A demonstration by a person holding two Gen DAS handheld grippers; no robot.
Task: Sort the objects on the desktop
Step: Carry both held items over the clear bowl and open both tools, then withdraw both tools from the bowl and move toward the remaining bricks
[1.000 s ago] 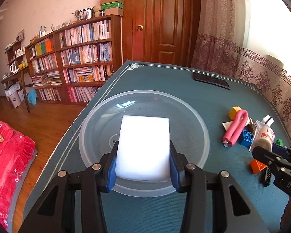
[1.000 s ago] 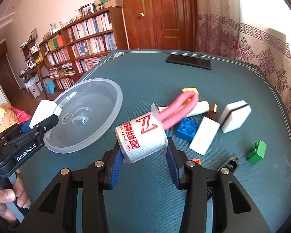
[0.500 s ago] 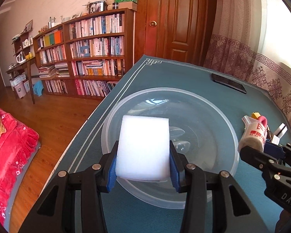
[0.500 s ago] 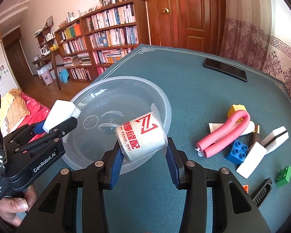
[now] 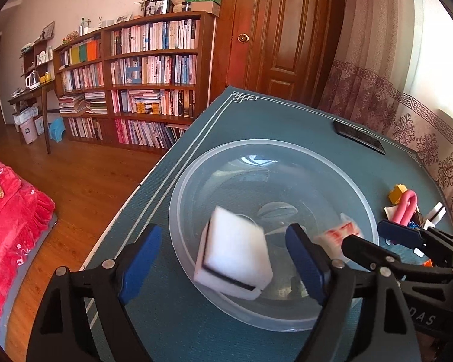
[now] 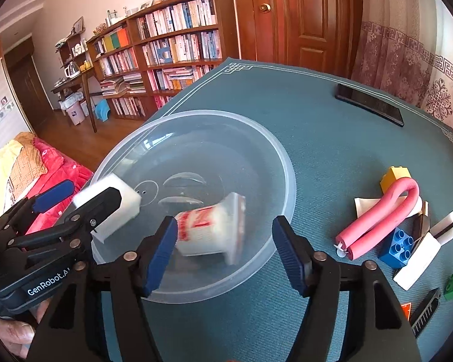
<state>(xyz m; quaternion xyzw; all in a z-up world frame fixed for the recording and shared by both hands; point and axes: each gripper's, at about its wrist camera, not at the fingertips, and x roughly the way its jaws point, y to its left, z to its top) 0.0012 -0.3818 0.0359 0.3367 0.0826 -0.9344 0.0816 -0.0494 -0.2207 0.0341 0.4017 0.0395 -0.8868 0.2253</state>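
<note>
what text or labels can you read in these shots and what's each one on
"GenRobot.AI": white print on the black body of the left gripper, right wrist view.
"DAS": partial white letters on the right gripper body, left wrist view; the rest is cut off.
Red print on the white cup in the clear bowl: motion-blurred, unreadable.
Book spines on the bookshelf: too small to read.

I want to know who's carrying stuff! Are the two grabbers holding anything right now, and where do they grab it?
Nothing is held. Both the left gripper and right gripper are open; the white sponge and the little cup look blurred, dropping into the clear bowl.
</note>
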